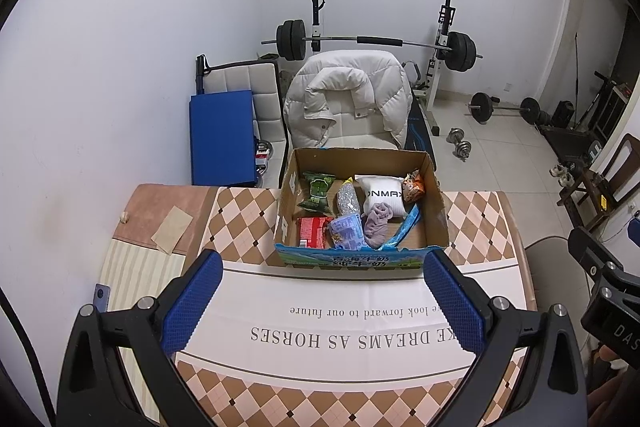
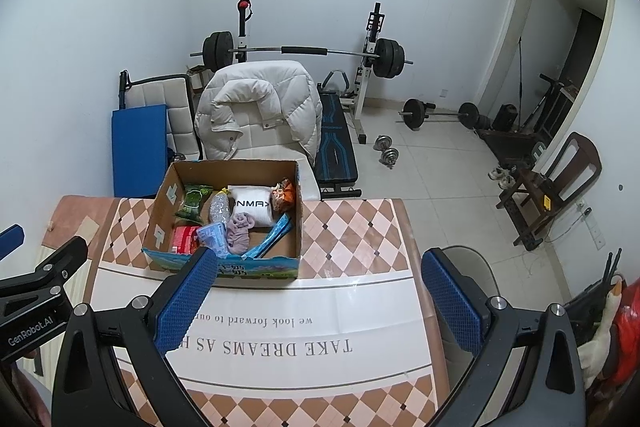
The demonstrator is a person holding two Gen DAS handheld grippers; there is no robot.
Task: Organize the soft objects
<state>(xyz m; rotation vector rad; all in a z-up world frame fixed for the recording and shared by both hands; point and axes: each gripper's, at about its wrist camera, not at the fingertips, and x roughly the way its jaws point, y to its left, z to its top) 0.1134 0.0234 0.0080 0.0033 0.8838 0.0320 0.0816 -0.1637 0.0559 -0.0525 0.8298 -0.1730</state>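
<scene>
An open cardboard box (image 1: pixel 434 205) stands at the table's far edge, also in the right wrist view (image 2: pixel 294 227). It holds several soft things: a white pillow pack (image 1: pixel 385 195), a purple cloth (image 1: pixel 376 223), a green packet (image 1: pixel 318 191), a red packet (image 1: pixel 314 231), a clear crinkled bag (image 1: pixel 347 199), an orange snack bag (image 1: pixel 414 185) and blue wrappers (image 1: pixel 348 233). My left gripper (image 1: pixel 322 265) is open and empty, held above the table in front of the box. My right gripper (image 2: pixel 320 265) is open and empty, just right of the box's near side.
The table (image 1: pixel 360 323) has a checked cloth with printed text. A chair with a white puffer jacket (image 1: pixel 348 99) stands behind the box. A barbell rack (image 1: pixel 380 43), weights (image 2: pixel 436 113) and a wooden chair (image 2: pixel 560 179) fill the room beyond.
</scene>
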